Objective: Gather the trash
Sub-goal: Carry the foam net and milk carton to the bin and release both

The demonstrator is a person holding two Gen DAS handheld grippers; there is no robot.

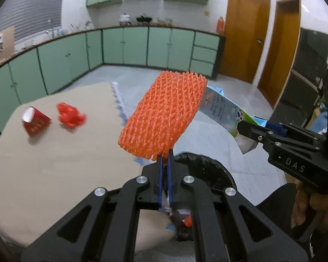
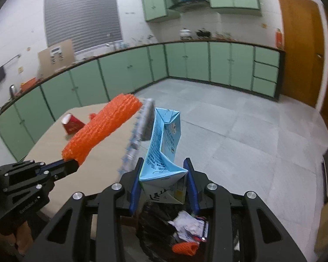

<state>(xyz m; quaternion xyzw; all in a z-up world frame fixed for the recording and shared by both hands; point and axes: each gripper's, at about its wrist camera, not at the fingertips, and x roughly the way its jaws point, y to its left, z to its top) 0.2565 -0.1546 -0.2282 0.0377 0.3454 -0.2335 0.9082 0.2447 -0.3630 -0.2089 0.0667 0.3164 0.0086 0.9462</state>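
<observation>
My left gripper [image 1: 165,156] is shut on the lower edge of an orange foam net sleeve [image 1: 164,113], which stands up above the table edge. My right gripper [image 2: 163,162] is shut on a crumpled blue milk carton [image 2: 164,144], held upright over a black-lined trash bin [image 2: 155,218]. In the left wrist view the right gripper [image 1: 251,124] and the carton [image 1: 223,107] show at the right, above the bin [image 1: 207,166]. From the right wrist view, the left gripper [image 2: 73,163] and the net [image 2: 102,126] are at the left.
A red paper cup [image 1: 36,121] lies on its side beside a crumpled red wrapper [image 1: 71,114] on the beige table [image 1: 54,163]. A silver-blue strip [image 2: 142,126] lies at the table edge. Crumpled paper [image 2: 188,220] and another orange net [image 2: 184,247] lie in the bin. Green cabinets line the walls.
</observation>
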